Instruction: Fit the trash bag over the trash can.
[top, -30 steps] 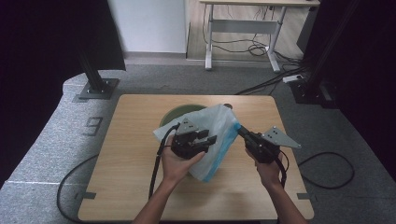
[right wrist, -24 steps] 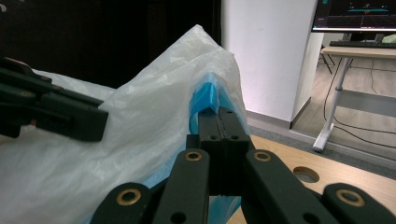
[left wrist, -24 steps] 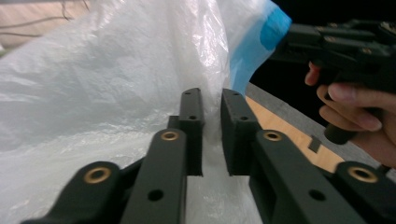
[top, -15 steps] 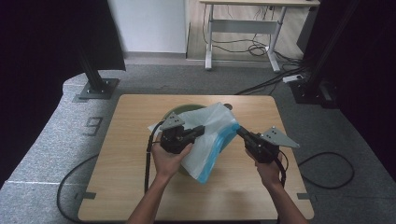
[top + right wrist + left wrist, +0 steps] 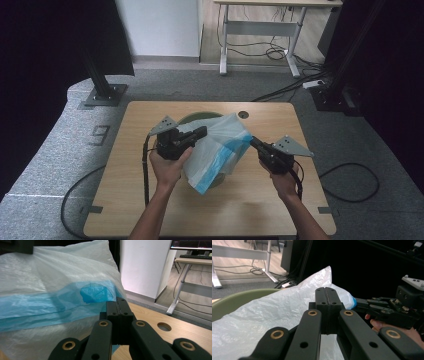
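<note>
Left gripper view: left gripper (image 5: pixel 327 298) jaws pressed flat together w/ thin white film of the plastic bag (image 5: pixel 274 312) pinched between them, so it's clamped on the bag's edge. Jaws have just been closing, film in the gap. Same view shows right gripper (image 5: pixel 362 303) farther off at the blue corner, plus green rim of the bowl (image 5: pixel 239 298) behind the bag.

Right gripper view: right gripper (image 5: pixel 120 308) jaws also closed tight, nipping the bag at its blue band (image 5: pixel 50 307) near the blue knot-like patch. Grip sits on the hem, prob. bc that's the opening edge.

High view: left gripper (image 5: pixel 200 133) holds bag's far-left side, right gripper (image 5: pixel 254 142) holds near-right corner; bag (image 5: pixel 220 150) hangs stretched between them, lifted off the table (image 5: pixel 150 210), roughly at table center. Two-point hold on opposite sides looks meant to spread the mouth open & keep film taut, not bunch it. Bowl (image 5: pixel 192 118) sits under/behind bag toward far edge, mostly covered; likely bag is being fitted over it as a liner, but can't tell for sure. Round hole (image 5: pixel 243 114) near far edge, right of bowl. Cables trail off both grippers toward near edge, clear of bag.
</note>
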`<state>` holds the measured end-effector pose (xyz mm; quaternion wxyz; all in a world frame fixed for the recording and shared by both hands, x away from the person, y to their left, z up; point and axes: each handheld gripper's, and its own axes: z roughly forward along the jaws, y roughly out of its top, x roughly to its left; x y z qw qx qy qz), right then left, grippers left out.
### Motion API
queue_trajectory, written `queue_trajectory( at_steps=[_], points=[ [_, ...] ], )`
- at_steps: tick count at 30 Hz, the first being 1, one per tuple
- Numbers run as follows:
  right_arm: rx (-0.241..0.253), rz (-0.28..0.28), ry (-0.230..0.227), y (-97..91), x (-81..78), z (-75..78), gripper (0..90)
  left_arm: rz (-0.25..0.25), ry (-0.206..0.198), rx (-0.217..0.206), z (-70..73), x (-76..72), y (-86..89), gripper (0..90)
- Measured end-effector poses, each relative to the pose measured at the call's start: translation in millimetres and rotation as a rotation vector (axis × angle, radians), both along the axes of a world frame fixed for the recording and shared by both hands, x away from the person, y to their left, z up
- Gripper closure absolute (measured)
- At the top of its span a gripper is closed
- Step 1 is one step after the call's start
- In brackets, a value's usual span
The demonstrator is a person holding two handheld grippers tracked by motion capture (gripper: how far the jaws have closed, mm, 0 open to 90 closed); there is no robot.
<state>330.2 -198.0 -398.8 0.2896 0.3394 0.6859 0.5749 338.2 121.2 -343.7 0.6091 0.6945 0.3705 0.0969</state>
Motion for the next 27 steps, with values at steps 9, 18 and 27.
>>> queue_trajectory(
  at_steps=[9, 18, 27],
  points=[
    [0.013, 0.004, 0.006, 0.7, 0.8, -0.7, 86.5, -0.048, 0.037, 0.020, -7.7, 2.4, -5.5, 80.3],
    [0.008, 0.019, -0.006, 5.8, -2.7, 0.1, 87.2, -0.040, 0.030, 0.157, -14.4, 5.1, -27.3, 56.3],
    [0.018, 0.021, -0.014, 1.4, -7.1, -1.6, 73.3, -0.039, 0.039, 0.151, -16.9, 8.7, -25.5, 89.4]
  ],
)
